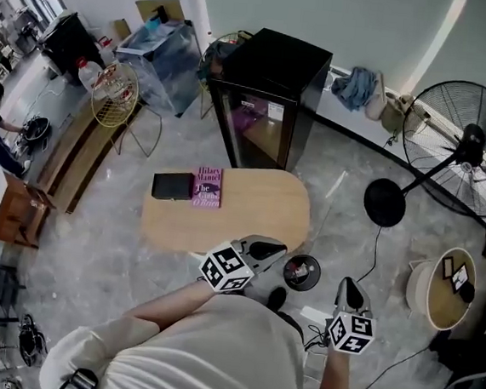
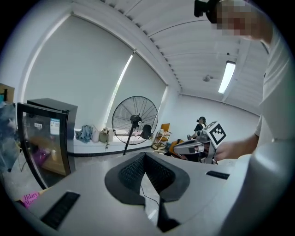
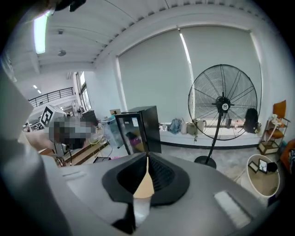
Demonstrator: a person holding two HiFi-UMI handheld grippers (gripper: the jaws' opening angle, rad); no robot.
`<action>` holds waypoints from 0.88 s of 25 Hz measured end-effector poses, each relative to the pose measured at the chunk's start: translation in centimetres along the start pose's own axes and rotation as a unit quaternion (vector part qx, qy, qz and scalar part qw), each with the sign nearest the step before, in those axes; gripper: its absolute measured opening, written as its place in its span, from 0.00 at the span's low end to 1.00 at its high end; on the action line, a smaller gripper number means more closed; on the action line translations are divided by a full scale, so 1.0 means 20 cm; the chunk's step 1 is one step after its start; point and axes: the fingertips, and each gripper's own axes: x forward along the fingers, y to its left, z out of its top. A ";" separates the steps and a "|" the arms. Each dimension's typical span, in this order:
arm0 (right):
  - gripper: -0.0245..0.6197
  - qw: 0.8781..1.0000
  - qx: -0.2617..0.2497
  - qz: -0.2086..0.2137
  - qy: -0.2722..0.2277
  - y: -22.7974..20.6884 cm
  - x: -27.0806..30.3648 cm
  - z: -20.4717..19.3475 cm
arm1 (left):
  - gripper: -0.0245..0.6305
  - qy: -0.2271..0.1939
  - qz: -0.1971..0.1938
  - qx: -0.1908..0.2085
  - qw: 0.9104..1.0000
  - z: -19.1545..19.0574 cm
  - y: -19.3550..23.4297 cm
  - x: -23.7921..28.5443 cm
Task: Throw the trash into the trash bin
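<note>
Both tools are up and empty: the left gripper (image 2: 144, 155) has its dark ribbed pads pressed together at the tips with nothing between them, and the right gripper (image 3: 147, 159) is likewise closed on nothing, only the tan desk top showing through the slit behind its pads. The person holds them chest-high and well clear of the rounded pale wooden desk (image 1: 258, 212). A pink paperback book (image 1: 208, 186) and a flat black rectangular case (image 1: 172, 186) lie on the desk touching side by side. On the grey marble floor just off the desk's near edge, between the two grippers as seen from the head view, stands the small round dark trash bin (image 1: 287, 272), and something pale and reddish, probably the trash, seems to lie inside it; no loose trash can be made out on the desk. The task therefore looks close to done. If more remains, the risks are plain: a drop from this height could miss so narrow a mouth, the thin black cable (image 1: 375, 249) trailing just beside the bin could catch a foot and tip it, and the beige round tub (image 1: 414, 287) to the right could be mistaken for the bin.
</note>
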 end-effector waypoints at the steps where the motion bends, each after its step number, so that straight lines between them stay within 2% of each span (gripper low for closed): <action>1: 0.07 1.000 -0.003 -0.005 -0.008 0.00 -0.03 0.02 | 0.05 -0.004 -0.001 0.003 1.000 0.03 -0.01 -0.01; 11: 0.07 0.994 -0.049 -0.041 -0.084 0.00 -0.31 0.20 | 0.05 -0.048 -0.012 0.043 0.998 0.22 -0.04 -0.07; 16: 0.06 0.991 -0.064 -0.060 -0.104 -0.02 -0.36 0.24 | 0.05 -0.054 -0.020 0.068 0.996 0.28 -0.09 -0.06; 22: 0.06 0.990 -0.063 -0.059 -0.108 -0.03 -0.38 0.24 | 0.05 -0.052 -0.019 0.066 0.996 0.26 -0.11 -0.06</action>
